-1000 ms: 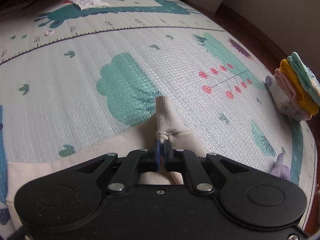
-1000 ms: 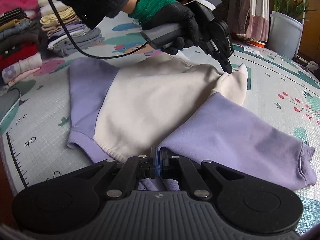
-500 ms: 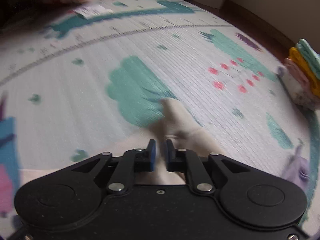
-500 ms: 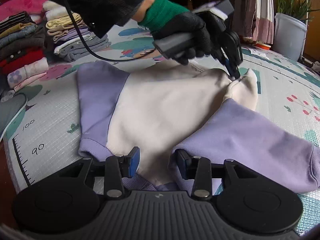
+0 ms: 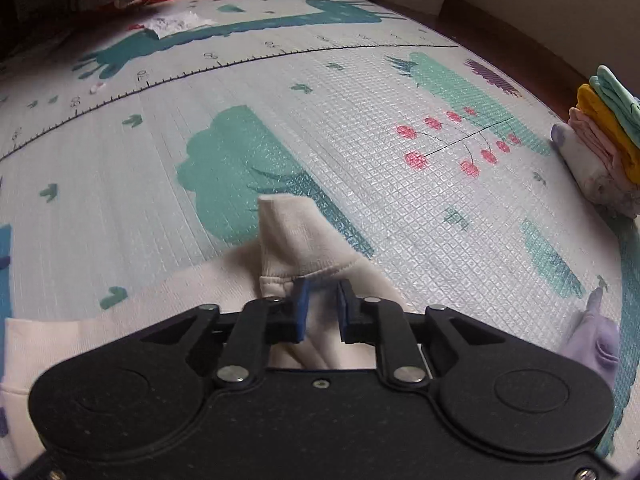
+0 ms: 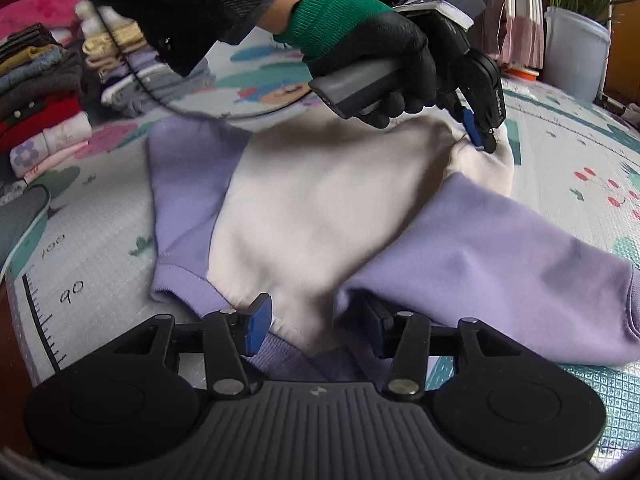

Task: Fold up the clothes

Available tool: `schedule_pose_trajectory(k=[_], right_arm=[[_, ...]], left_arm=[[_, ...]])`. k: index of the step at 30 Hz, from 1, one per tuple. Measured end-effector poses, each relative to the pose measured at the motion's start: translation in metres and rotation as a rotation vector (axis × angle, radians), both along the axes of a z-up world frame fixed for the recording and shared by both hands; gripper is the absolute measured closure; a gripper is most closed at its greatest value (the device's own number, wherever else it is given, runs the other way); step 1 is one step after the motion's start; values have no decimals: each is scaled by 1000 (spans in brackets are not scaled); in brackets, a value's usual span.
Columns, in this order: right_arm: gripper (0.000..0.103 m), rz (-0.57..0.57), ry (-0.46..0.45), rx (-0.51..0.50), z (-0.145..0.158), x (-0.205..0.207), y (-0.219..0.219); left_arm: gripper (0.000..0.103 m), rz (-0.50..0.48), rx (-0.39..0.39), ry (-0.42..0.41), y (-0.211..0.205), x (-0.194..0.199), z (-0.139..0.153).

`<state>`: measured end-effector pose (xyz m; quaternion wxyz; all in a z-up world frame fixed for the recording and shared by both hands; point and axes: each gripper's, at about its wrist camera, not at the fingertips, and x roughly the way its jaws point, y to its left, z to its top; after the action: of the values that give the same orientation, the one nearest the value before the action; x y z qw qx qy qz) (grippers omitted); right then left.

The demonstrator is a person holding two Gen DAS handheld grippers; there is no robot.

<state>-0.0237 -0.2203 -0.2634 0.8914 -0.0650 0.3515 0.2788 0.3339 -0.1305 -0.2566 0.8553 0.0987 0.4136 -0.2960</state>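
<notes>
We see one cream-and-lilac sweatshirt [image 6: 320, 200] spread on the play mat [image 5: 360, 140], its near hem hidden behind our right gripper [image 6: 316, 322], whose jaws are opening, well apart, over the fabric without pinching it. Our left gripper [image 5: 322, 308] is opening too, a narrow gap over the cream collar [image 5: 288, 236], nothing clamped.

My left tongs [image 5: 320, 306] tilt downward, jaws opening, a narrow gap between them. My right tongs [image 6: 316, 322] gape wider, opening too. My gloved left hand [image 6: 372, 60] grips its handle.
</notes>
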Motion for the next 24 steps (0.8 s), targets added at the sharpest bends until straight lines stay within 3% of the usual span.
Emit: schedule_pose_trajectory(k=[1, 3, 4, 5, 7, 9, 14, 17, 18, 19, 21, 24], right_arm=[[52, 2, -1, 3, 0, 0, 0], [51, 6, -4, 2, 0, -1, 1], [50, 7, -4, 1, -1, -1, 1], [50, 8, -3, 1, -1, -1, 2], [49, 9, 0, 2, -1, 0, 3], [47, 10, 1, 0, -1, 0, 4], [43, 16, -2, -16, -2, -2, 8], [39, 26, -5, -26, -3, -3, 11], [37, 30, -5, -29, -3, -3, 12], [36, 33, -6, -31, -3, -3, 12], [36, 32, -4, -27, -3, -3, 12], [36, 24, -3, -19, -3, -3, 10]], left_arm=[[88, -38, -6, -15, -5, -8, 9], [78, -135, -43, -15, -17, -24, 26], [60, -199, -61, 1, -27, -33, 33], [50, -272, -77, 29, -38, -43, 38], [50, -423, -97, 82, -62, -65, 42], [50, -533, -65, 99, -88, -79, 36], [50, -670, 0, 229, -140, -88, 5], [52, -731, 48, 260, -153, -97, -5], [64, -756, 43, 260, -152, -97, -3], [95, -757, 10, 255, -145, -96, 3], [95, -714, -109, 240, -120, -92, 21], [95, -591, -392, 218, -49, -101, 66]])
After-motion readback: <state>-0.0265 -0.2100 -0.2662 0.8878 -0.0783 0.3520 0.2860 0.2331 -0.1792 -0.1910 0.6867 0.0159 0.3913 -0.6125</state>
